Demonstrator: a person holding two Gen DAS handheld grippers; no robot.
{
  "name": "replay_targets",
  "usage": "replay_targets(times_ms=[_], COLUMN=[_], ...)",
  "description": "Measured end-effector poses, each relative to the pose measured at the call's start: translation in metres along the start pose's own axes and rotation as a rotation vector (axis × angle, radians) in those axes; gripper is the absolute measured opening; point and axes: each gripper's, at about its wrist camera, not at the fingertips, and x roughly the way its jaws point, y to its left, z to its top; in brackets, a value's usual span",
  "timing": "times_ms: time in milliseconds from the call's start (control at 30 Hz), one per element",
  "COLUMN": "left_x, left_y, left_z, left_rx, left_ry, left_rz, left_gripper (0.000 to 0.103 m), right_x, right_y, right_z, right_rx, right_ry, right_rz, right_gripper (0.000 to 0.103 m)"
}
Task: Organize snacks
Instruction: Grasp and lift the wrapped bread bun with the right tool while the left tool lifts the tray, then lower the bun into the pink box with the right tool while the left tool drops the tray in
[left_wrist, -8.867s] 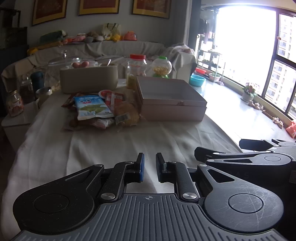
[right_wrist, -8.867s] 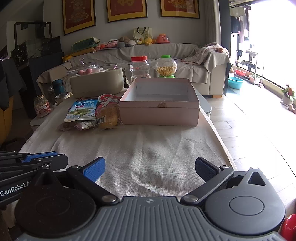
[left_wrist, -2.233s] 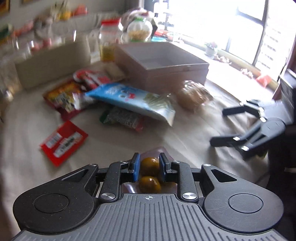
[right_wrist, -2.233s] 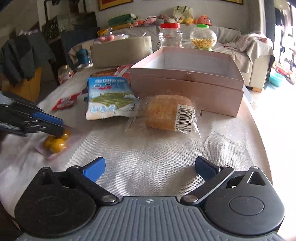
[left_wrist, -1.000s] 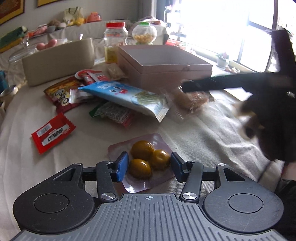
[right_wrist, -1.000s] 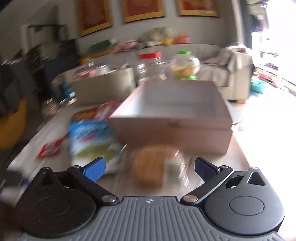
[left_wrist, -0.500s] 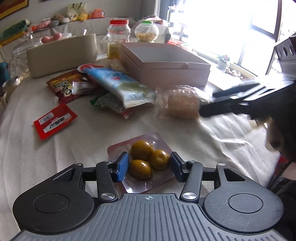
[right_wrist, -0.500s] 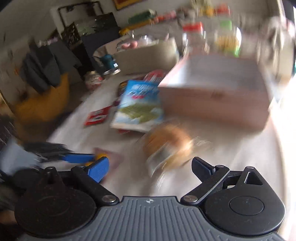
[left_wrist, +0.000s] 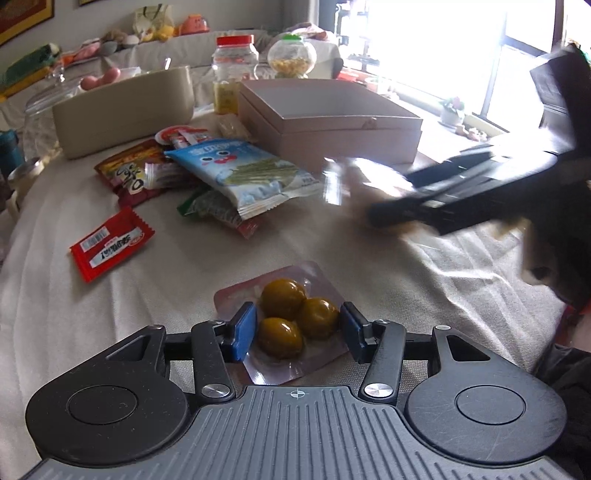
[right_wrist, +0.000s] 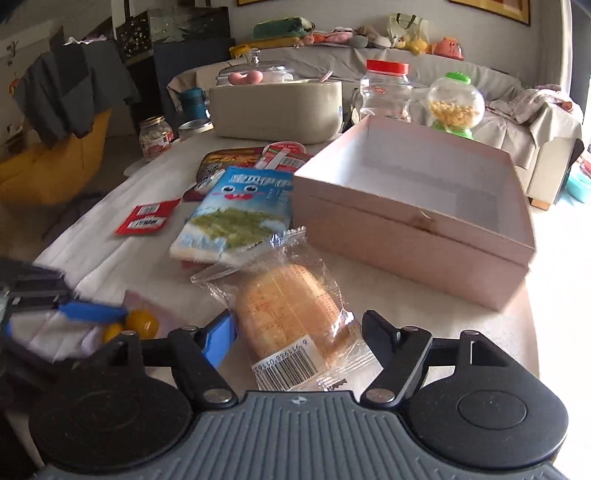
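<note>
— Cloth-covered tabletop (left_wrist: 110, 295), what's nearest?
— My left tongs (left_wrist: 297, 330), spread apart around the yolk pouch (left_wrist: 291, 321).
— Right?
— My right tongs (right_wrist: 299, 338) gape astride the wrapped bun (right_wrist: 291, 314); pink box (right_wrist: 417, 210) at one o'clock beyond.

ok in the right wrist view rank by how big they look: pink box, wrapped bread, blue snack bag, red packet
1. pink box, largest by far.
2 and 3. wrapped bread and blue snack bag look about alike; the bread is nearer the camera, so I won't rank them.
4. red packet, smallest.
</note>
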Motion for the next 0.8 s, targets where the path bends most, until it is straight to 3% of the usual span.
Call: replay_targets(times_ms=[100,233,467,567,667,733,800], left_x=[-0.002,-0.01,-0.039,-0.058,-0.059,-0.04,-0.008], left_y=[-0.004,-0.009,-0.031,-0.034,-0.03,-0.023,-0.013], left_z=[-0.003,-0.005,0.008,0.052,0.116,0.161,0.199], left_rx=[0.012,0.012,0.068,0.114,0.119,0.054,-0.032], left_ry=[-0.016,-0.034,-0.133,-0.258,-0.367,-0.386,-0.352], left_rz=[0.005,-0.058,-0.149,-0.133,-0.115,-0.148,-0.21], left_gripper=[0.055,0.052,0.052,0.052,0.052,0.052,0.052], right_x=[-0.023,-0.053,-0.103,-0.123,-0.133,-0.13,-0.121], right_y=[-0.002,-0.005,-0.012,-0.023,-0.043,-0.061,-0.076], right_z=[-0.017,-0.031,-0.025,0.004,0.051,0.079,0.101], right_rx=[0.002,0.024,0.031,0.023,0.058,0.109,0.147], right_ry=[-0.01,-0.039,-0.188,-0.284,-0.37,-0.39,-0.388], right_rz=[-0.022,-0.048,-0.132,-0.172,-0.225,-0.255,-0.277], right_gripper=[0.072,0.071,0.071,0.071,0.072,0.072,0.072])
